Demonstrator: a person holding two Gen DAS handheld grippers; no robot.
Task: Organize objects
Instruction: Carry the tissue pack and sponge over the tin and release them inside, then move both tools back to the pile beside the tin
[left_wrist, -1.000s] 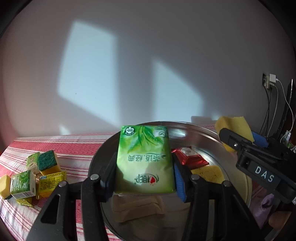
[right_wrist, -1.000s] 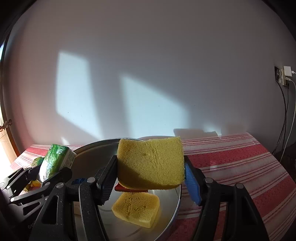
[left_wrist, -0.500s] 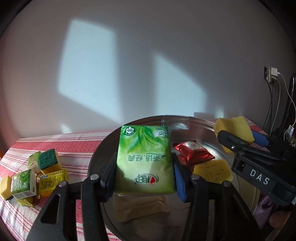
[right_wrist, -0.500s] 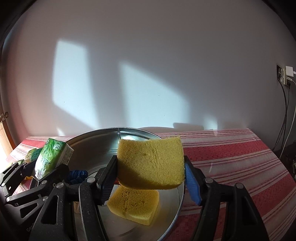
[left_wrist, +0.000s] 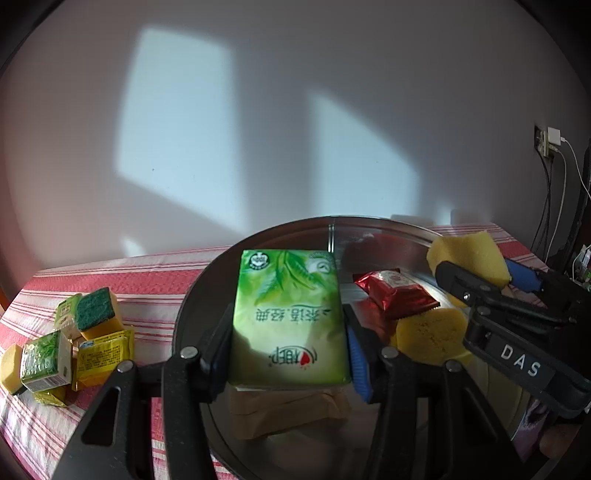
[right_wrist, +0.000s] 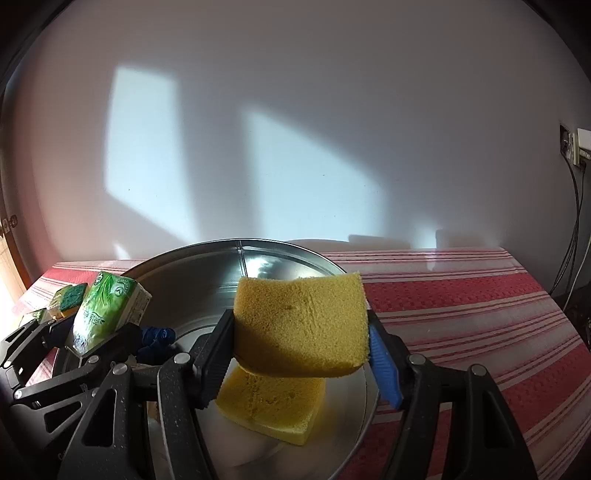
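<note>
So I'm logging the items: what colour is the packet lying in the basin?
Shiny red packet, clearest in the left wrist view.

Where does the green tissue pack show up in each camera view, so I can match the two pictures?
Left wrist view: the green tissue pack is at centre, clamped by the left gripper, above the metal basin.
Right wrist view: the same pack sits at the left edge, tilted, held in the other gripper.
Shared landmark: the round metal basin on the red striped tablecloth.
</note>
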